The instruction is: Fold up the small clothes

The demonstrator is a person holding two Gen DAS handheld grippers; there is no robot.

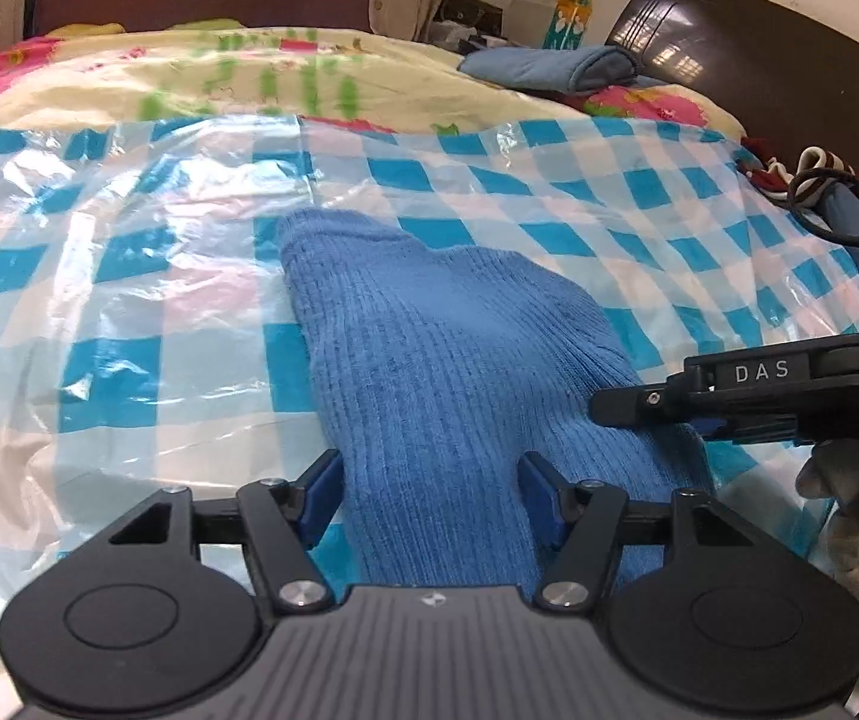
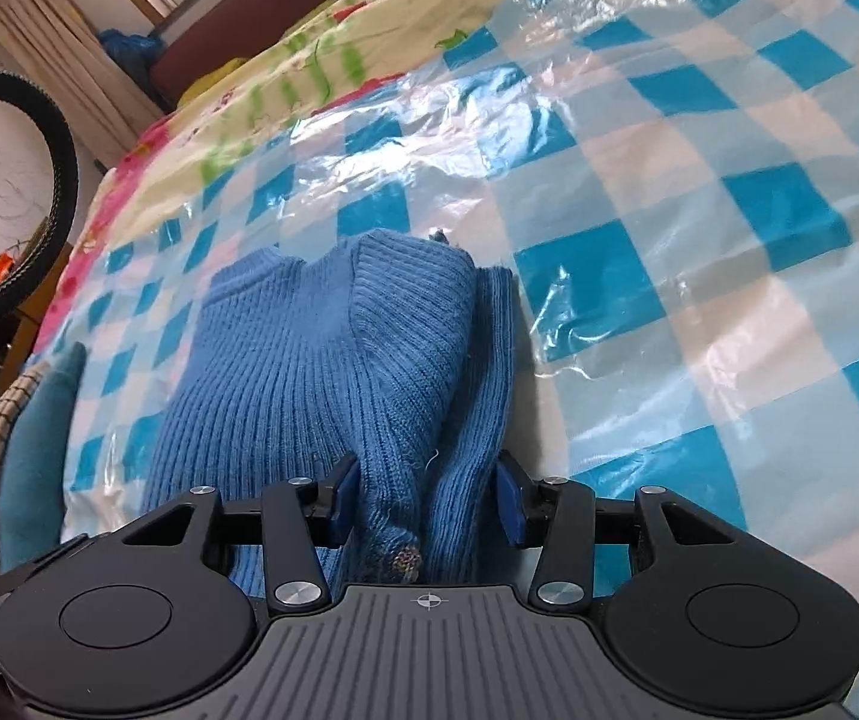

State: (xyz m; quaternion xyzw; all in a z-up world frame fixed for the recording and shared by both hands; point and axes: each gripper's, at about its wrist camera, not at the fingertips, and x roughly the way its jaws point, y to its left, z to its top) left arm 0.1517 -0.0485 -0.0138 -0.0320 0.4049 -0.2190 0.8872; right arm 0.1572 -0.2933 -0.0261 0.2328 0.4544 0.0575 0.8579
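Two grippers work on one blue knitted sweater point(image 1: 453, 360) that lies on a blue-and-white checked plastic sheet point(image 1: 129, 276) spread over a bed. In the left wrist view, the left gripper point(image 1: 429, 498) has the ribbed knit bunched between its blue pads point(image 1: 321, 495), jaws partly closed and pressing on the fabric from both sides. In the right wrist view, the right gripper point(image 2: 426, 498) grips two folds of the same sweater, its jaws narrowed on them. From the left camera, the right gripper's black finger, marked "DAS", reaches onto the sweater's right edge. Beyond the sheet lies a floral bedspread point(image 1: 201, 72), with a folded blue cloth point(image 1: 549, 66) near the dark headboard point(image 1: 747, 54).
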